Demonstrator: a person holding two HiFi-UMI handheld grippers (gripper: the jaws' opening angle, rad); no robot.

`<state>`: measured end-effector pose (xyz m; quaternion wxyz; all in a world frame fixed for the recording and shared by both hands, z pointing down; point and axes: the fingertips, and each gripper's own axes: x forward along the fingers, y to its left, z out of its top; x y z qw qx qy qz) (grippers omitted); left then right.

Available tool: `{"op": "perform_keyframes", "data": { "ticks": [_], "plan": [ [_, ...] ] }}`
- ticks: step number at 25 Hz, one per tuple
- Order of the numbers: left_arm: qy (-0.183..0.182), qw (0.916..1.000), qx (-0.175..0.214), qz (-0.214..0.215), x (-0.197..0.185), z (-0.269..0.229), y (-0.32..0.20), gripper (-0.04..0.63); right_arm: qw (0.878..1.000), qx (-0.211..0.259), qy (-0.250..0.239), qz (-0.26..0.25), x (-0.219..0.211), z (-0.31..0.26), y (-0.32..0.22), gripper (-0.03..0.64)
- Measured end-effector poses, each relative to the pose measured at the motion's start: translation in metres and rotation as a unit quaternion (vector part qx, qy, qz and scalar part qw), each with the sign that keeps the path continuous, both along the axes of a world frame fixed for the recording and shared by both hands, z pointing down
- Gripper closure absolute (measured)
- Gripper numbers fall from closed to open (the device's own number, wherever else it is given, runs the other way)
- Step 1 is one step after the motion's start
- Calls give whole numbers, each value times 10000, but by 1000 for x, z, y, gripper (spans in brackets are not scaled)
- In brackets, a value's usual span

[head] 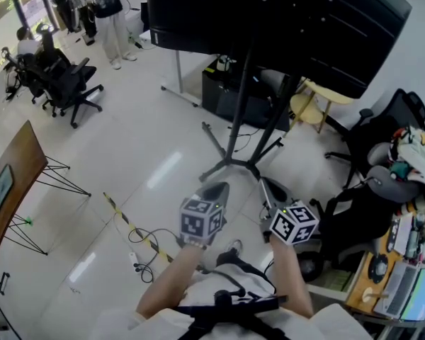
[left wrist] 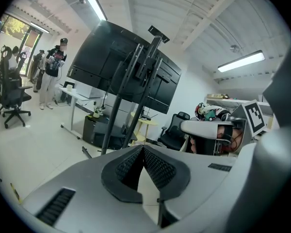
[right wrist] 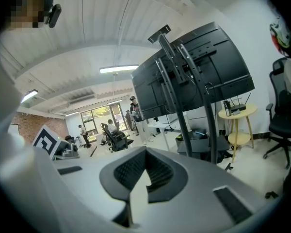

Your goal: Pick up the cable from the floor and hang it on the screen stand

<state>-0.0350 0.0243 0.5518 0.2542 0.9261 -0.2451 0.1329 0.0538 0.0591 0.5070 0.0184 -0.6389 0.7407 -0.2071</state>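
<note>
In the head view we see the thin black cable (head: 144, 241) lying on the glossy white floor (head: 156, 133) beside a yellow-black tape strip (head: 122, 218), apart from the black tripod screen stand (head: 235, 129). In the left gripper view, our grey left gripper (left wrist: 142, 148) is closed and empty. In the right gripper view, our grey right gripper (right wrist: 145, 152) is also pinched together on nothing.

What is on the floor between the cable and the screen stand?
Only bare floor up to the screen stand, as the head view shows. Striped tape runs by the cable, and the shut left gripper hangs over that stretch.
</note>
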Motion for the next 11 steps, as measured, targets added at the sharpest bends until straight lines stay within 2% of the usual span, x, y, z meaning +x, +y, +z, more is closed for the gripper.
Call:
{"op": "perform_keyframes", "data": {
  "ticks": [11],
  "plan": [
    [-25, 9999, 103, -49, -1, -6, -15, 595, 9999, 80, 26, -124, -5, -6, -20, 617]
  ]
}}
